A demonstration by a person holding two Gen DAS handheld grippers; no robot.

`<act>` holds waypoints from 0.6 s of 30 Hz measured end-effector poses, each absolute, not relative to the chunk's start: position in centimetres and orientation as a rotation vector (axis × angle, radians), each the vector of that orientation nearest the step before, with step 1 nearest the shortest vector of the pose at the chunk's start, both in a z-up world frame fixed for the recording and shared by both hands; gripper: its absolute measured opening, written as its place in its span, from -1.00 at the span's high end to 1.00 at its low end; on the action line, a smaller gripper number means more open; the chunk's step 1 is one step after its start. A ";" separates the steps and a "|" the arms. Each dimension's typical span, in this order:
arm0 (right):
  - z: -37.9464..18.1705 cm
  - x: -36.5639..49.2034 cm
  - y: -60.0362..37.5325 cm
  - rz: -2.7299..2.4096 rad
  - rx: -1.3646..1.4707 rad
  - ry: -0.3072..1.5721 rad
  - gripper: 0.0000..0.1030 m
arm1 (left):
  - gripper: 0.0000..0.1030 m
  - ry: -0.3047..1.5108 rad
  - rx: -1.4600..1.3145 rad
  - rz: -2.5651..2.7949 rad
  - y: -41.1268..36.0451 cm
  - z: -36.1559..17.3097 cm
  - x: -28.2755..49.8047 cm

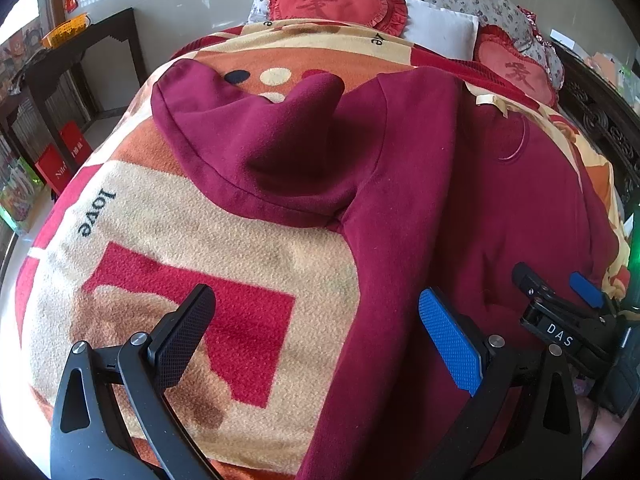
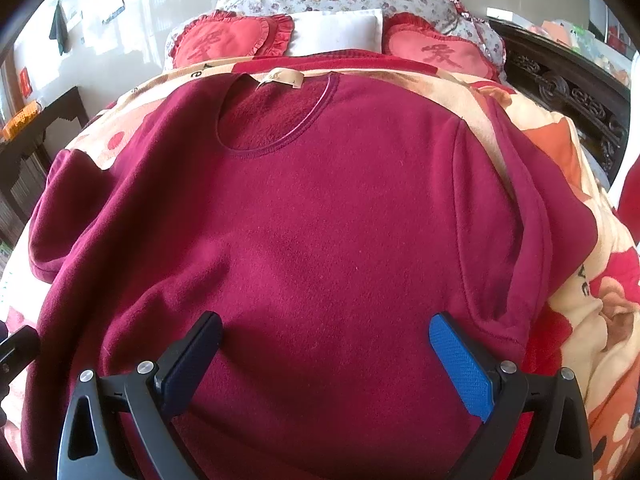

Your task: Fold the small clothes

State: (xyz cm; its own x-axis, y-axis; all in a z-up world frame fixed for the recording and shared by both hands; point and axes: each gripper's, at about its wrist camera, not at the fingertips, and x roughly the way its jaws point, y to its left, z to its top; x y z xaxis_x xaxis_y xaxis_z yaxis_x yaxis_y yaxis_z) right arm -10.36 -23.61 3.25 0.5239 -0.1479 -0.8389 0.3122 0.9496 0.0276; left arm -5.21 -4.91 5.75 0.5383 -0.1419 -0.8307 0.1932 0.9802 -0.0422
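A maroon fleece sweatshirt (image 2: 320, 220) lies face up on a patterned blanket (image 1: 200, 216), neckline and label toward the pillows. Its left sleeve (image 1: 256, 144) is bent and rumpled out to the side; its right sleeve (image 2: 552, 216) lies along the body. My left gripper (image 1: 316, 320) is open and empty, hovering over the sweatshirt's left side edge near the hem. My right gripper (image 2: 326, 344) is open and empty, above the lower middle of the sweatshirt; it also shows in the left wrist view (image 1: 560, 292).
Two red heart cushions (image 2: 232, 38) (image 2: 436, 54) and a white pillow (image 2: 336, 32) lie at the bed's head. A dark carved bed frame (image 2: 568, 88) runs along the right. A dark table (image 1: 80, 52) stands left of the bed.
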 end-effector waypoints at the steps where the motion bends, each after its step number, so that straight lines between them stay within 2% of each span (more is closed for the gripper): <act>1: 3.3 -10.4 -23.6 -0.277 0.184 0.983 -1.00 | -0.99 0.983 0.057 -0.200 -4.9 5.8 -5.2; 18: 4.6 -10.8 -24.1 -0.295 0.167 0.991 -1.00 | -0.99 0.983 0.048 -0.210 -5.0 5.8 -5.5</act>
